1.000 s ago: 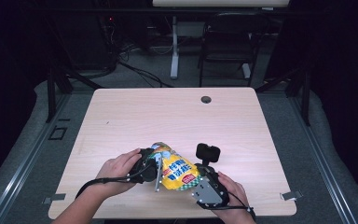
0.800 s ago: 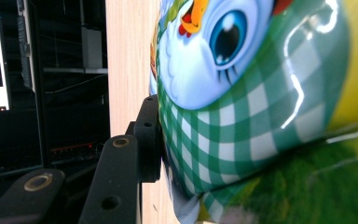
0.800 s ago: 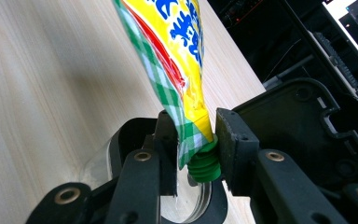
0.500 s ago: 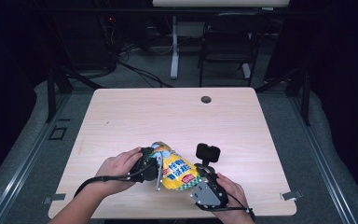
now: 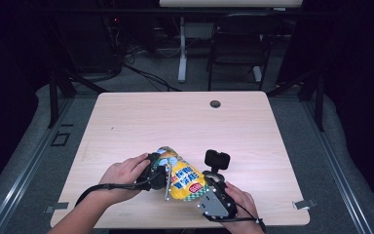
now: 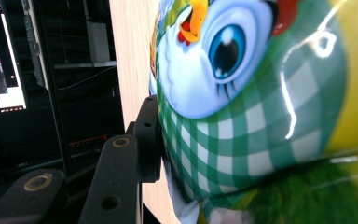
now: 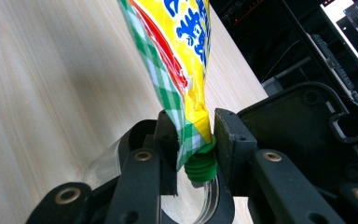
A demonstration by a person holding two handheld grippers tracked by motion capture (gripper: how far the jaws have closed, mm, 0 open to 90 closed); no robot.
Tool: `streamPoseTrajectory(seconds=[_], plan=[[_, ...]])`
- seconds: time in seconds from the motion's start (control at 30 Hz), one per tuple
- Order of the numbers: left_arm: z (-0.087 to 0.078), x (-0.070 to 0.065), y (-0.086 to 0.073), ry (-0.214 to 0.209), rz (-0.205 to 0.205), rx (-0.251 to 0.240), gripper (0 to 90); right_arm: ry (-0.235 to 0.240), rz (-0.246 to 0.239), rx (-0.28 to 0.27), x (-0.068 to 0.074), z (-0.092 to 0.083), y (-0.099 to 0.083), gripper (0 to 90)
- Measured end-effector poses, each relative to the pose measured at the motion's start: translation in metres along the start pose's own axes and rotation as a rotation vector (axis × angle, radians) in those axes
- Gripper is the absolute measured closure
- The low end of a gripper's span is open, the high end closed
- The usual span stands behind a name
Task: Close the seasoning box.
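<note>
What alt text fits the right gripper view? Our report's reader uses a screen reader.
Two black jaws of the right gripper pinch the bottom corner of a yellow snack pouch with green checks, just above its green cap. Pale wooden table lies behind, dark equipment at right.

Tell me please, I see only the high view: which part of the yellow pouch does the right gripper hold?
Observer: The right gripper is closed on the pouch's narrow end, just above a green spout.
Operator: I cannot see a spout from above. Is a cap on it?
Observer: The ribbed green piece sits between the fingers; I cannot tell whether it is a cap or a bare thread.
Operator: And the left gripper?
Observer: In the left gripper view one finger presses the side of the pouch, on the green checked print below a cartoon bird's eye. The other finger is hidden there.
</note>
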State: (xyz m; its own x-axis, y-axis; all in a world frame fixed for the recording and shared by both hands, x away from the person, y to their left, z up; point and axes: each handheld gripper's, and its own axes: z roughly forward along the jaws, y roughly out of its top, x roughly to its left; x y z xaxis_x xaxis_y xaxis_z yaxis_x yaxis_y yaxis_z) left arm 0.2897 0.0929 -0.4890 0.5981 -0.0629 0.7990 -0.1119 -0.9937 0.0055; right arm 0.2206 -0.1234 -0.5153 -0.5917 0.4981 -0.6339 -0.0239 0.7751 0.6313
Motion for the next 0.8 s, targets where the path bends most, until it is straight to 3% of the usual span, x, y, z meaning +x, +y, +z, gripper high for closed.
streamPoseTrajectory(seconds=[0.27, 0.8], plan=[[-0.004, 0.002, 0.004, 0.009, 0.039, 0.029, 61.4, -0.008, -0.018, 0.006, 0.002, -0.002, 0.001, 71.4], [-0.011, 0.007, 0.012, 0.030, 0.102, 0.081, 61.4, -0.016, -0.008, 0.001, 0.004, -0.002, -0.001, 71.4]])
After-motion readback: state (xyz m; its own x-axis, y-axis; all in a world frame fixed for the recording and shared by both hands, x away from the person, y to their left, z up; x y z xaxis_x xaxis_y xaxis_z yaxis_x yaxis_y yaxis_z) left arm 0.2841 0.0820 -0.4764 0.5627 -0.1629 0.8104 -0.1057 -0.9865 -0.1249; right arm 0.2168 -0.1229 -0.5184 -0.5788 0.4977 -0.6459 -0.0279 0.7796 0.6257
